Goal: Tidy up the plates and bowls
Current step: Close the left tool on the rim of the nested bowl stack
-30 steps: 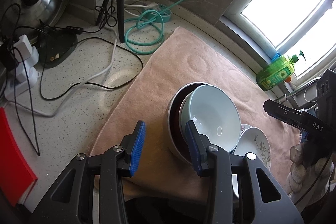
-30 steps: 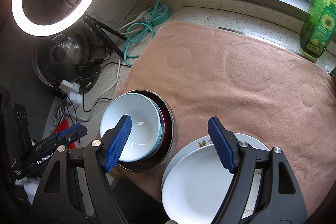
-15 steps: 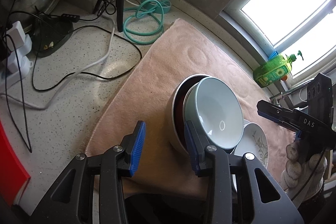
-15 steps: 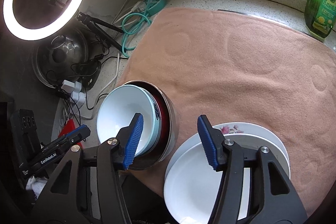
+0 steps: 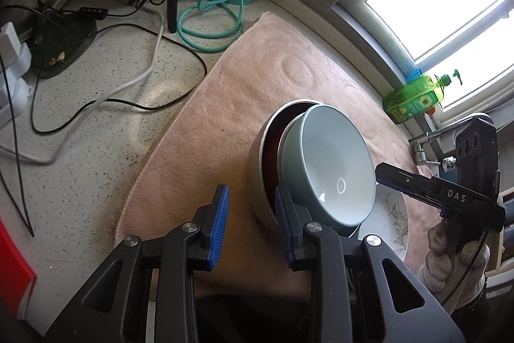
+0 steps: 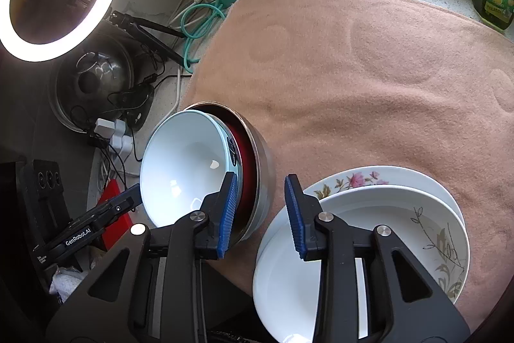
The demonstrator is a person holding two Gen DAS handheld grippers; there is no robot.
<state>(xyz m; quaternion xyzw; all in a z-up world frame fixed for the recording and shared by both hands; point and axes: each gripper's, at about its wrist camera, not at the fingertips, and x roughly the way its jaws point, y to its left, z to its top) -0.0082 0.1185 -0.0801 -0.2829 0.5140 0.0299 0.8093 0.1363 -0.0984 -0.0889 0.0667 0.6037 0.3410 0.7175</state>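
Bowls first: a pale blue bowl point(image 5: 334, 169) sits nested in a red bowl point(image 6: 245, 147), and that one in a steel bowl point(image 6: 265, 169). The whole nest is tipped on edge on the pink towel point(image 5: 257, 79), mouth turned toward the left tool point(image 5: 252, 211). We judge the two inner bowls as glazed ware: stiff, slick, chippable and fairly heavy as a set. The steel shell looks lighter and smooth. A pinch across the rim wall seems the only real hold, and the loose nesting could let the inner bowls slide.

The left tool has just been closing to a narrow gap. Its right pad stands at the steel rim while the left pad is clear of it, with towel and steel wall between them, so we call that no grip yet. The right tool point(image 6: 261, 211) has also just been closing to a narrow gap. The steel bowl's side sits by its left pad and nothing is pinched.

Just right of the right tool, a plain white plate point(image 6: 321, 262) lies on a flowered plate point(image 6: 369, 177), both empty. Beyond the left tool, cables cross the speckled tabletop point(image 5: 96, 150).
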